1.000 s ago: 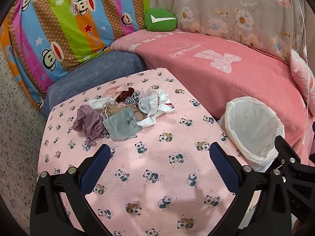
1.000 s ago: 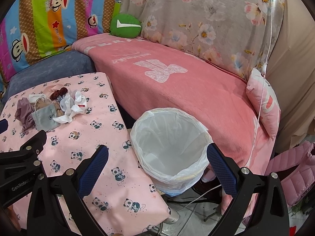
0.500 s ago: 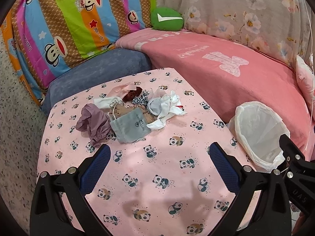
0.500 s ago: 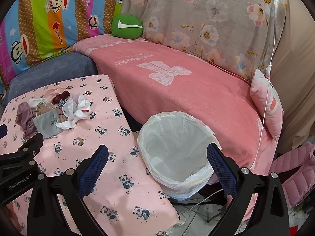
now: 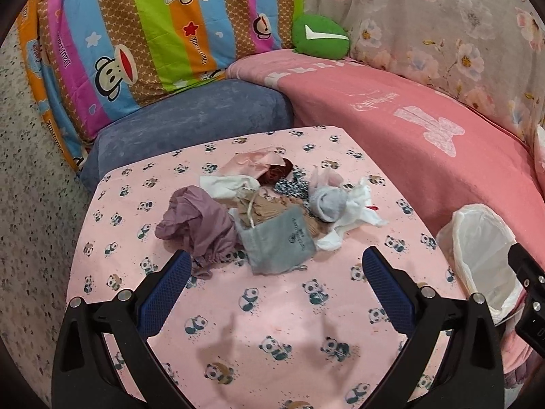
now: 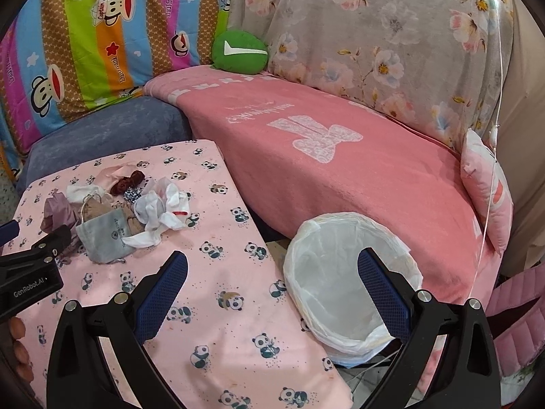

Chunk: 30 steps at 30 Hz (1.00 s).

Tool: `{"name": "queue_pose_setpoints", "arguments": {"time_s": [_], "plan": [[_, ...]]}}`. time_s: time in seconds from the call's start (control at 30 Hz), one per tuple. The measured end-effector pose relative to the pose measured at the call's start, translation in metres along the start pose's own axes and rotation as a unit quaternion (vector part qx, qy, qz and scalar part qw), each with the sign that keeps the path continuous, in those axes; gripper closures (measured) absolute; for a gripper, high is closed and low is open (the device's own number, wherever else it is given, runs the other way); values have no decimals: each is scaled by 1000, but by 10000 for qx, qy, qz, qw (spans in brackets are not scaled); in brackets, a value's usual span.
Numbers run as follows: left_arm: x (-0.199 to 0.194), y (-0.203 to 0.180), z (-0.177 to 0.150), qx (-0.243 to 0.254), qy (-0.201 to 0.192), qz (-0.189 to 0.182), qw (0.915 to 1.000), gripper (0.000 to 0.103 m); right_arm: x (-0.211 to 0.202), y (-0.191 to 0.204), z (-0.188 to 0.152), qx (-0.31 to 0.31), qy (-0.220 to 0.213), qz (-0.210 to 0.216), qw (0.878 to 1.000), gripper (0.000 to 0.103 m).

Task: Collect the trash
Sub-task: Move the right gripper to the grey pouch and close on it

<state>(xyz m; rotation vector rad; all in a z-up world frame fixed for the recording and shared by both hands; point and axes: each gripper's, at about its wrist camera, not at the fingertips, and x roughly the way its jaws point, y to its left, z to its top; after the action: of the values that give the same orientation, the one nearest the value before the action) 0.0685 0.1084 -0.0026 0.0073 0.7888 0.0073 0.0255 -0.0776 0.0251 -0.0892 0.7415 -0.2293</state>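
Note:
A heap of trash lies on the panda-print table (image 5: 272, 306): a grey drawstring pouch (image 5: 277, 242), a crumpled mauve cloth (image 5: 196, 221), white tissue (image 5: 354, 211), a dark red scrunchie (image 5: 276, 170) and other scraps. My left gripper (image 5: 272, 272) hovers open just short of the pouch, with nothing between its fingers. In the right wrist view the same pouch (image 6: 102, 238) lies far left. My right gripper (image 6: 272, 272) stands open over the table edge (image 6: 269, 259) and the white-lined bin (image 6: 347, 272), holding nothing.
A pink-covered sofa (image 6: 340, 156) runs behind the table and bin. A green cushion (image 5: 320, 37) sits in the corner, a blue seat cushion (image 5: 190, 126) behind the table. A small pink pillow (image 6: 487, 184) lies at the right. The left gripper's body (image 6: 30, 272) shows at left.
The left gripper has moved forward toward the trash heap, which looks larger and nearer. The right gripper drifted slightly forward and left; the bin sits further right in its view.

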Motion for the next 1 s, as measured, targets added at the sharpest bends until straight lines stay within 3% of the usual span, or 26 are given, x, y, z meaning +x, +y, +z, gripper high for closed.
{"name": "queue_pose_setpoints", "arguments": {"time_s": [0.47,0.73,0.8,1.0], "plan": [[60,78,18,-602,278,87,9978,7,52,78,25,-152,92,773,9969,5],[93,102,28,-847,467,-135,9952,9,79,132,34,-323,197,1156,9926,5],[99,109,28,-978,543,-322,9932,15,85,144,34,-376,221,1219,9916,5],[107,119,28,-1153,720,-876,9868,54,102,178,31,-470,400,1526,9864,11]]}}
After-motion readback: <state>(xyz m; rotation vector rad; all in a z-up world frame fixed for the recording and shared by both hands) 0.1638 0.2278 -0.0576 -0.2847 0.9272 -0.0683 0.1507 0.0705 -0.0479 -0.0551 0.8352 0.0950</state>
